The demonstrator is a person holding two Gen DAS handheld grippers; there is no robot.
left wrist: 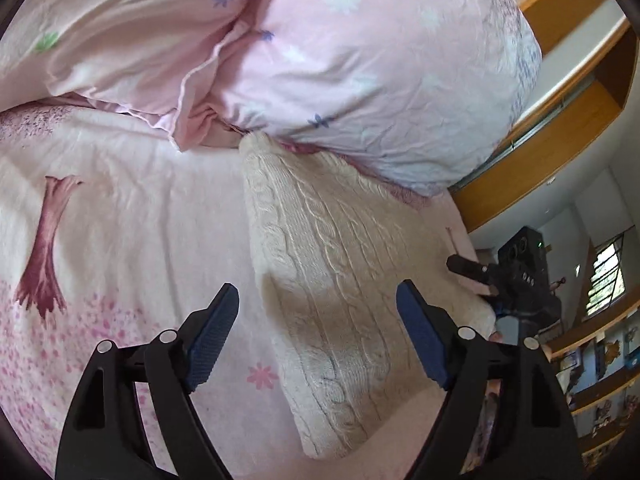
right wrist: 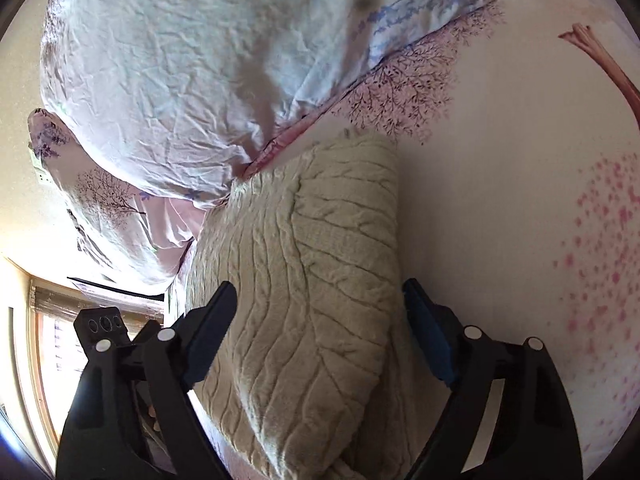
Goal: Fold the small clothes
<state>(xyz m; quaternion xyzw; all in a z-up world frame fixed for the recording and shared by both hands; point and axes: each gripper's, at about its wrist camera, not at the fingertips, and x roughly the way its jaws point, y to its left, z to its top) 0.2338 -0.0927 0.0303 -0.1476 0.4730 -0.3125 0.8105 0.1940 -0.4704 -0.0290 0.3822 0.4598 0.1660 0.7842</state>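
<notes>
Folded sweater (left wrist: 340, 280) on the bed (left wrist: 132, 216)
Both claws spread, empty; left claw (left wrist: 318, 332) and right claw (right wrist: 320, 332) above the sweater; pillow (left wrist: 380, 76) touching its far end.

black hand-held gripper (left wrist: 318, 294), blue ribbed pads (left wrist: 212, 336), silver pins.

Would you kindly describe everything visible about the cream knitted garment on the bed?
The cream knitted garment is thick, soft cable-knit, folded into a long bundle lying flat on the pink floral sheet. Its far end tucks against the pale quilt. Both the left tongs and the right tongs are open over it, gripping nothing.
</notes>
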